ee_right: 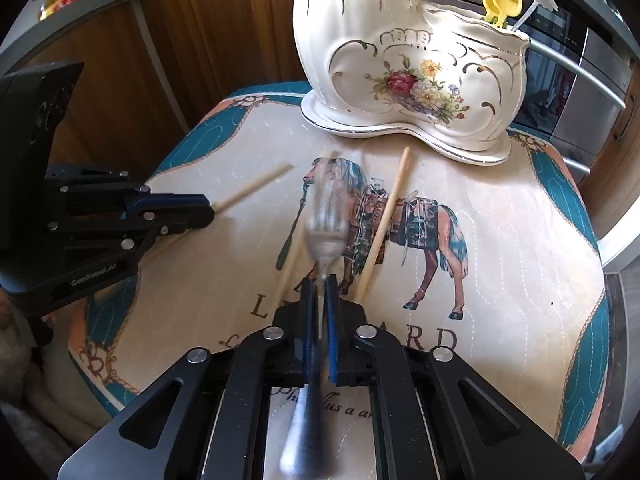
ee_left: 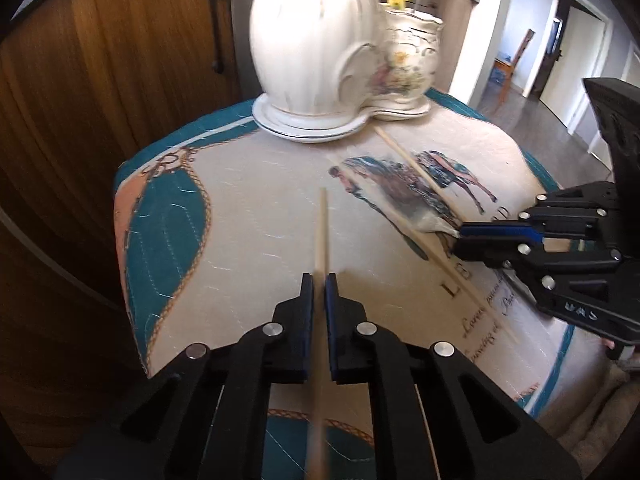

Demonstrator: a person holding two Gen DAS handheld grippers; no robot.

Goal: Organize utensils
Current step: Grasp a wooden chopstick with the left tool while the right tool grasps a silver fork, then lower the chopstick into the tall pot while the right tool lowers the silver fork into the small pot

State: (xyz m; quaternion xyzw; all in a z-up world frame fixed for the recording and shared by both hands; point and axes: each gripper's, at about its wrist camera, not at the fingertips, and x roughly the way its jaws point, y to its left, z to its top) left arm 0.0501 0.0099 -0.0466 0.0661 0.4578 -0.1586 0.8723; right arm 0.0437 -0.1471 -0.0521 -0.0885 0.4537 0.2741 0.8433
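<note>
Left wrist view: wooden chopstick [ee_left: 322, 232] clamped between left gripper [ee_left: 319, 280] jaws, tip pointing toward ceramic utensil holder [ee_left: 316, 48]. Two more chopsticks [ee_left: 416, 168] lie on horse-print cloth [ee_left: 248, 184], near holder. Right wrist view: right gripper [ee_right: 319, 284] pinched tight on clear plastic fork [ee_right: 325, 236], blurred, tines forward, above cloth. Yellow utensil [ee_right: 500, 4] stands in holder's smaller compartment.

home kitchen: built-in oven [ee_right: 592, 92], wood cabinets [ee_left: 100, 80].
</note>
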